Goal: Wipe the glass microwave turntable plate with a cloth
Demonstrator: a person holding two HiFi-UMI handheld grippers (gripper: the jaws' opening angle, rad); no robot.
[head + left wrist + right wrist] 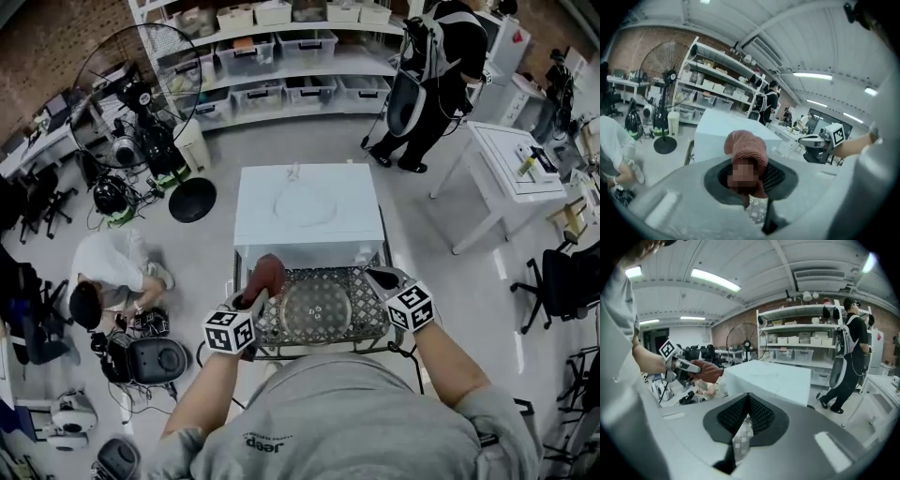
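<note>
The round glass turntable plate (316, 312) lies flat on a patterned mat (364, 321) just in front of me. My left gripper (256, 296) is shut on a bunched reddish-brown cloth (267, 275), held over the mat's left edge beside the plate. The left gripper view shows that cloth (746, 149) standing up out of the jaws. At the mat's far right corner my right gripper (377, 277) is shut with nothing in it. In the right gripper view its jaws meet, and the left gripper with the cloth (704, 371) shows at the left.
The mat rests on a wire rack (323, 352). Beyond it stands a white table (272, 223) with a clear ring (305, 202) on top. A person (108, 272) crouches on the floor at left, another (436, 66) stands at far right. Shelves (272, 56), a fan (141, 84).
</note>
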